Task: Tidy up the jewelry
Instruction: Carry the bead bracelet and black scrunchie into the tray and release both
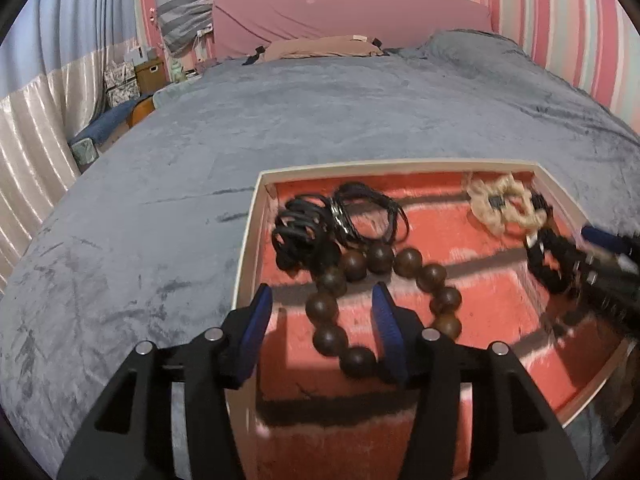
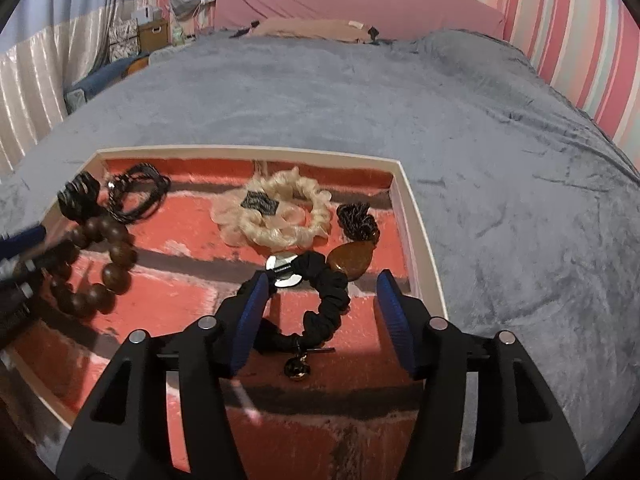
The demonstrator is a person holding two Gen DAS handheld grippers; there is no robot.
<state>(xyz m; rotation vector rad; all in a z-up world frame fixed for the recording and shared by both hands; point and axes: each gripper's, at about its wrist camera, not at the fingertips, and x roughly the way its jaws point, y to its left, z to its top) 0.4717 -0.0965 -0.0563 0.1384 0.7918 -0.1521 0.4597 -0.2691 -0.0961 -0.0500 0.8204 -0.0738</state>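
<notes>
A cream box with red plush lining (image 1: 245, 240) (image 2: 416, 240) lies on the bed. In it are a brown wooden bead bracelet (image 1: 356, 268) (image 2: 112, 248), black cord bracelets (image 1: 320, 220) (image 2: 136, 192), a cream scrunchie (image 1: 506, 204) (image 2: 276, 216), a black scrunchie with a round silver piece (image 2: 324, 304) and an amber teardrop pendant (image 2: 352, 264). My left gripper (image 1: 322, 320) is open over the bead bracelet, one finger on each side of its near part. My right gripper (image 2: 320, 316) is open around the black scrunchie, and shows blurred at the right edge of the left wrist view (image 1: 600, 256).
The grey plush blanket (image 1: 320, 112) (image 2: 520, 180) covers the bed around the box. A pink headboard (image 1: 348, 12) and a pink pillow (image 2: 312, 26) are at the far end. Striped walls stand to the right, curtains and storage boxes (image 1: 150, 72) to the left.
</notes>
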